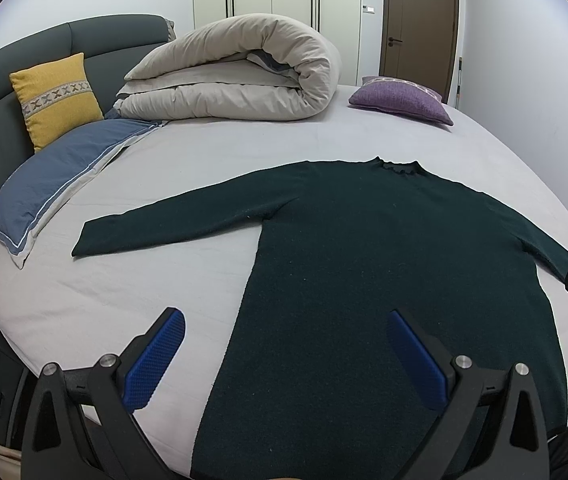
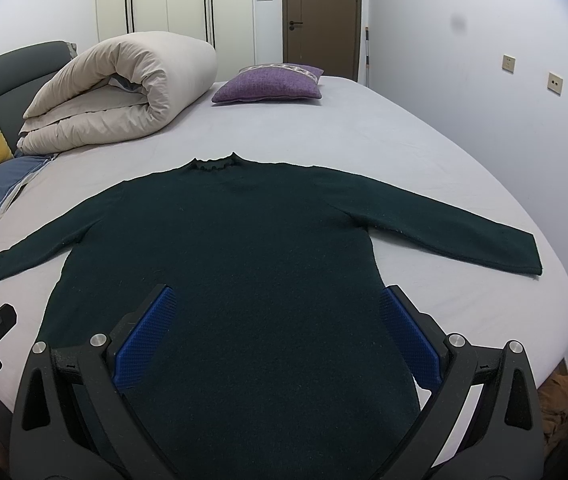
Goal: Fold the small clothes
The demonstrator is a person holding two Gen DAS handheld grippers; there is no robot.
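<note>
Headboard [image 1: 0, 80]: dark grey-green padded panel along the left side of the bed.
Yellow cushion [image 1: 58, 98]: upright against the headboard, with a pale patterned band across its middle.
Blue pillow [image 1: 56, 184]: flat on the sheet just below the yellow cushion, white piping at its edge.
Duvet [image 1: 240, 76]: beige, rolled and folded into a thick bundle at the far left of the bed; its lower edge touches the blue pillow.
Left gripper [image 1: 286, 330]: blue ribbed fingers [image 1: 156, 364] spread wide and empty; one finger over bare sheet, the other over the sweater's lower body. Contact with the cloth cannot be told.
Sweater [image 2: 224, 248]: dark green knit, spread flat on the near half of the bed, frilled collar [image 2: 214, 165] toward the far side, both sleeves stretched out sideways, hem toward the onlooker.
Bed sheet [image 2: 384, 132]: pale lilac-grey, lightly creased, under everything named here.
Purple cushion [image 2: 270, 84]: flat at the far edge of the bed, well apart from the sweater.
Right gripper [image 2: 276, 306]: fingers [image 2: 410, 340] likewise spread wide, holding nothing, straddling the sweater's lower body near the right side seam.
Wardrobe [image 2: 152, 0]: pale doors with dark vertical handles behind the duvet.
Door [image 2: 322, 16]: brown, closed, beyond the purple cushion.
Wall sockets [image 2: 555, 83]: two plates on the right wall.
</note>
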